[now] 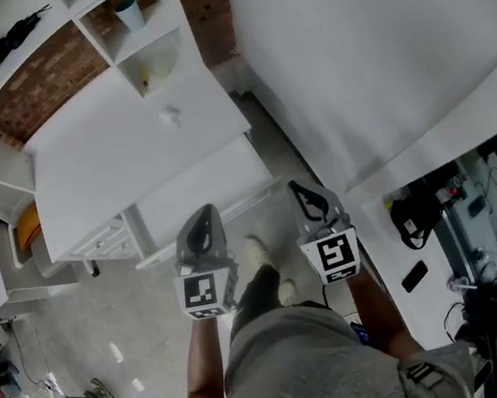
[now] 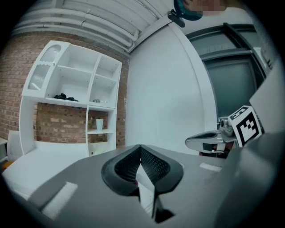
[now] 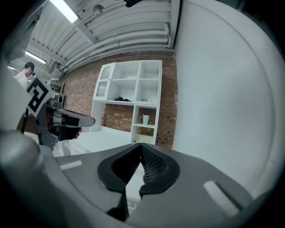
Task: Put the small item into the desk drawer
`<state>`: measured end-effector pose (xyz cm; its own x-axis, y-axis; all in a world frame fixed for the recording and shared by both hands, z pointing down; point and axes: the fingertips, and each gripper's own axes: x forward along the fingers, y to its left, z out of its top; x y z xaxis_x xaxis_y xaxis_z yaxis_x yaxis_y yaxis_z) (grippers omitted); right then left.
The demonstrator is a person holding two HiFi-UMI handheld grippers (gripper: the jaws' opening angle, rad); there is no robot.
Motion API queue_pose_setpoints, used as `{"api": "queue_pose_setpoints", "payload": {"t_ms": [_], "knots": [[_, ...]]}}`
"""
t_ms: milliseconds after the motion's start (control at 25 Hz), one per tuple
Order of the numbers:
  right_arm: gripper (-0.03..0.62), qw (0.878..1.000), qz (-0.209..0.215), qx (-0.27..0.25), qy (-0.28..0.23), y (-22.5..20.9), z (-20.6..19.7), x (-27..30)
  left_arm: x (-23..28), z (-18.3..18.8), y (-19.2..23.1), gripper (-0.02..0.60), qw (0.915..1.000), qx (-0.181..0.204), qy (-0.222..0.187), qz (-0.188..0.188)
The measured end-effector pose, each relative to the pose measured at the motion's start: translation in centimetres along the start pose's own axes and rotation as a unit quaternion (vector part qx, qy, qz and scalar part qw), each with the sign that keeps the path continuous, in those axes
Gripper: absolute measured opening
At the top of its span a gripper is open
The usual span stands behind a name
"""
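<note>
The grey left gripper (image 2: 140, 147) is clenched, its two ribbed black jaws meeting at the tips with nothing between them; the grey right gripper (image 3: 141, 145) is clenched likewise, tips together and empty. A person in grey shorts (image 1: 297, 366) holds the two side by side and apart from each other at about waist height; each carries a black-and-white marker cube, the left cube (image 1: 201, 292) and the right cube (image 1: 337, 256) both facing up towards the head view. Both grippers point towards a white desk (image 1: 82, 175) that stands just ahead of the person's pale shoes (image 1: 258, 251) on a grey concrete floor (image 1: 90, 326). The small pale item (image 1: 170, 115) lies on the desk top, towards its back right part, well apart from both grippers and touched by neither; white drawer fronts with small knobs (image 1: 103, 240) sit at the desk's left front corner and look shut. Behind the desk a white open shelf unit (image 1: 154, 43) stands against a red brick wall (image 1: 47, 81); a pale blue cup (image 1: 129, 14) stands upright in one compartment, and a black bundle (image 1: 11, 40) lies on a shelf further left. A large smooth white curved wall (image 1: 374, 47) fills the right side; below it a dark bench (image 1: 482, 228) holds clutter too small to make out.
</note>
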<state>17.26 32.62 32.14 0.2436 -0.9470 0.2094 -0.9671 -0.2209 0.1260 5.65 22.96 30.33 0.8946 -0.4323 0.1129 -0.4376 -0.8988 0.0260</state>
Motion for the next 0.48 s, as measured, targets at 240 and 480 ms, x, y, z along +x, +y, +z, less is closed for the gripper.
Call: {"api": "queue_pose_setpoints", "payload": {"t_ms": [240,480], "knots": [[0.003,1.0,0.008,0.0,0.002,-0.9,1.3,6.3,4.1,0.3,4.2,0.012,0.9999,-0.006,0.006,0.008],[0.003,1.0,0.023,-0.001,0.011,-0.6,2.1,11.8,7.0,0.3,8.6,0.012,0.9996,-0.012,0.013,0.023]]}}
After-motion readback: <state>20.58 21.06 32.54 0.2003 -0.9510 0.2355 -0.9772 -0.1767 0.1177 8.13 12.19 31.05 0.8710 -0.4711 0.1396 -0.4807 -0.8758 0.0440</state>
